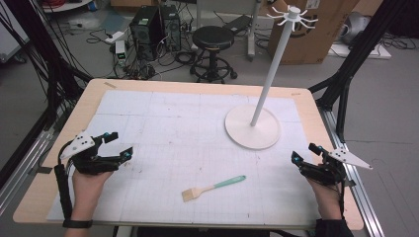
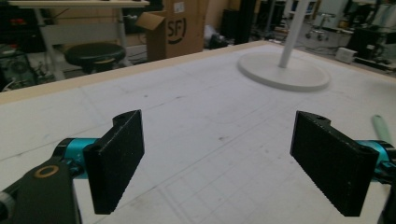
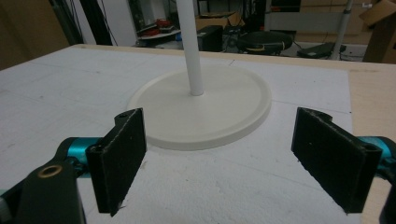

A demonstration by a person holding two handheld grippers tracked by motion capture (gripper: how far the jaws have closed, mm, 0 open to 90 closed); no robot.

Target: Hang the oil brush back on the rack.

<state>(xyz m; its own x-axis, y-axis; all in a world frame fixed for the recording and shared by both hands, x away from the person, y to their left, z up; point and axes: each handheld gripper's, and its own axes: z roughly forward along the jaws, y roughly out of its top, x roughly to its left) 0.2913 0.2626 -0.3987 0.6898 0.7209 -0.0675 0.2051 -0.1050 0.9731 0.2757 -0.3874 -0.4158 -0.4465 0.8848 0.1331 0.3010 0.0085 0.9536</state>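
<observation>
Mint-green and straw-coloured, the brush point(image 1: 213, 188) is lying flat on the table point(image 1: 148, 106) in the high view, its long axis running from about 8 to 2 o'clock, between the left hand-held gripper point(image 1: 117, 143) and right hand-held gripper point(image 1: 304, 153), seemingly a little nearer the right. Left gripper view: matte black jaws are standing wide apart, empty, the green handle tip point(image 2: 383, 127) at 3 o'clock. Right gripper view: jaws are likewise gaping, facing the smooth white stand point(image 3: 205, 105) at 12 o'clock.

A small brush point(image 1: 213, 187) lies flat on the white gridded tabletop point(image 1: 163, 123), near the front edge. Its mint-green handle points to the right and slightly away, its tan bristles toward the front left. Behind it, to the right, stands an upright white stand point(image 1: 269, 84) with a round base and short hooks on top.
</observation>
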